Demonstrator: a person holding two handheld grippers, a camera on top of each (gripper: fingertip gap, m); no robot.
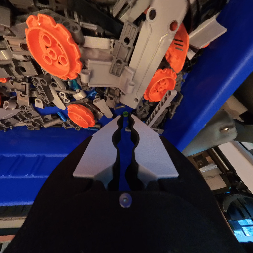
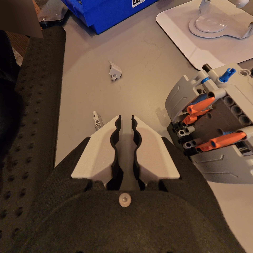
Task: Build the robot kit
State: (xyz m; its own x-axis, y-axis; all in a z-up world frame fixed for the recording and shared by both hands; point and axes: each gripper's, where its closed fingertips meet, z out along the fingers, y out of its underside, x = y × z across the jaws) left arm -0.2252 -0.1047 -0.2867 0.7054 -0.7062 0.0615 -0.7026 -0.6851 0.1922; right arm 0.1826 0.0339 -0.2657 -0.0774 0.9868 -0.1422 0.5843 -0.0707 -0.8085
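Blue bin [image 1: 41, 157], left gripper [image 1: 125, 116] slightly parted (empty) beside green stud [image 1: 125, 113], right gripper [image 2: 126, 117] likewise.

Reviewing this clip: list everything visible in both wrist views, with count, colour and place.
Bin: one, blue, holds the loose parts; its corner also shows at top of the right wrist view.
Toothed wheels: four, orange, among the pile in the bin.
Loose building parts: many, grey and dark grey, heaped in the bin.
Round stud: one, green, on the bin floor just past the left gripper's tips.
Table: one, grey.
Small pieces: two, light grey, on the table ahead of the right gripper.
Built model: one, grey with orange and blue pins, right side.
Mat: one, white, top right.
Left gripper: slightly open, empty.
Right gripper: slightly open, empty.
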